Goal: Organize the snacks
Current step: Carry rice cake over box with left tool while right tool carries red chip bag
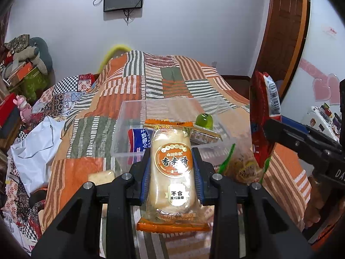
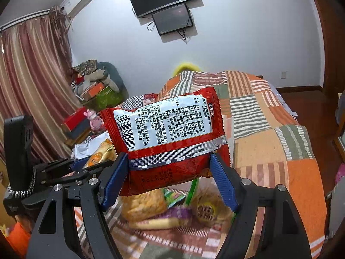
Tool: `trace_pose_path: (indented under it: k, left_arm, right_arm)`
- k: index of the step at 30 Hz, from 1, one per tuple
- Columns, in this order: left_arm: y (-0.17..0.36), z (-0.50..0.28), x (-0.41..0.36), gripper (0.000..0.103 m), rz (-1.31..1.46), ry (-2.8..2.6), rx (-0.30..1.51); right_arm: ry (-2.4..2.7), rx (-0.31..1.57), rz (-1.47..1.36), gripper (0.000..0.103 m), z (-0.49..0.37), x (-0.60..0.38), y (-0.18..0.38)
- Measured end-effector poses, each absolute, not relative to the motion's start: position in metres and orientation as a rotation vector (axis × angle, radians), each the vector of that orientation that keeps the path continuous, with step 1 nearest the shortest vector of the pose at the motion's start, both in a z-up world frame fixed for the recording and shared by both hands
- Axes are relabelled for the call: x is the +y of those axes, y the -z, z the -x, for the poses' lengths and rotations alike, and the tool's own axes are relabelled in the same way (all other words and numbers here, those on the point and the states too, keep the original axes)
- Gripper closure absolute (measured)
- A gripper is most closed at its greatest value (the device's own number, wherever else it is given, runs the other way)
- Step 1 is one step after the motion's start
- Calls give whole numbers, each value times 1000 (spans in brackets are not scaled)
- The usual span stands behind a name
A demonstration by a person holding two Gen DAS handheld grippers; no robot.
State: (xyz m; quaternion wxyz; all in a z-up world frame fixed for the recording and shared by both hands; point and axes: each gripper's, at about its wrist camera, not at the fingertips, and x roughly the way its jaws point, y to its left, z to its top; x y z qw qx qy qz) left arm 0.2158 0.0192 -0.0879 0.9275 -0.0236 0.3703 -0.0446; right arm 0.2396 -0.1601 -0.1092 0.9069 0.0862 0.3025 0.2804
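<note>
here left hand-held gripper (image 1: 171, 172) clamps rice cracker pack (image 1: 171, 172) level.

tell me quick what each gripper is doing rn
left gripper: shut on the rice cracker packet
right gripper: shut on the red snack bag

My left gripper (image 1: 171, 168) holds a rice cracker packet (image 1: 171, 172) that hides part of the clear plastic box (image 1: 129, 129) behind it. A blue-and-white packet (image 1: 138, 139) inside shows only its left half. In my right wrist view, the red snack bag (image 2: 170, 133) covers the bed's middle; the loose snacks (image 2: 172, 207) beneath are blurred, their labels unreadable. My left gripper (image 2: 71, 170) shows only partly there.
</note>
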Motion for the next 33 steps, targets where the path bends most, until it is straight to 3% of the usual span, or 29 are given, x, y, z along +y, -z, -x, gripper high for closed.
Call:
trace_pose_path:
  k: [11,18,33]
  left_arm:
    - [97,-256,24,69,91,107,793]
    - [109,-284,22,69,95,100,819]
    - [136,-322,32,69,131,82,885]
  right_arm:
    - [-548,645,-181,29,-264,-155,114]
    - [-552,741,-178,52,-293,-149,130]
    - [-560,779,-168,52,-293,-158,137]
